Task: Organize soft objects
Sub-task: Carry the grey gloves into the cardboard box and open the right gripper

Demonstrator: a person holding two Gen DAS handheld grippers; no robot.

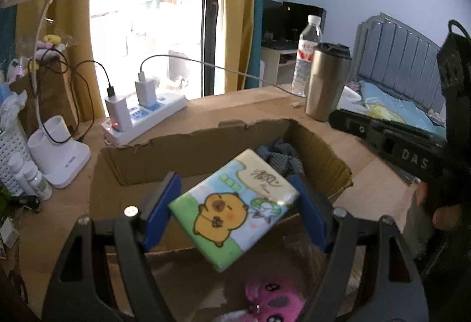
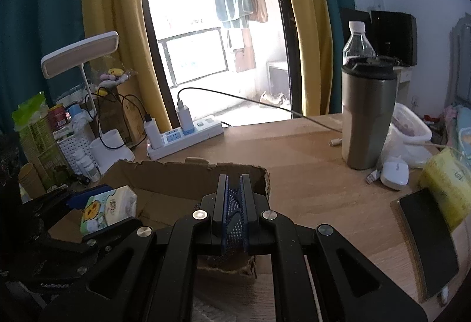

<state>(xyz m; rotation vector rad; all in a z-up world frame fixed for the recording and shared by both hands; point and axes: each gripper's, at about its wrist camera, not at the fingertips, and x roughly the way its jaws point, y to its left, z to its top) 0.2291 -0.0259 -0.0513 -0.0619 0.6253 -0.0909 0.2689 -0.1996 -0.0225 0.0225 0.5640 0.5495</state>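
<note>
My left gripper (image 1: 235, 210) is shut on a soft tissue pack (image 1: 235, 207) printed with a cartoon capybara, held tilted above the open cardboard box (image 1: 188, 148). A pink plush toy (image 1: 273, 301) lies in the box's near end and a grey dotted cloth (image 1: 279, 157) hangs at its far right corner. In the right wrist view my right gripper (image 2: 234, 198) is shut on that dark dotted cloth (image 2: 234, 222) over the box's right side (image 2: 262, 174). The tissue pack (image 2: 109, 210) in the left gripper shows at the left.
On the wooden desk: a power strip (image 1: 147, 116) with chargers and cables, a steel tumbler (image 2: 368, 116), a water bottle (image 1: 306, 57), a white lamp base (image 1: 59, 157), a white mouse (image 2: 394, 172), a yellow tissue pack (image 2: 447, 183), a dark phone (image 2: 426, 239).
</note>
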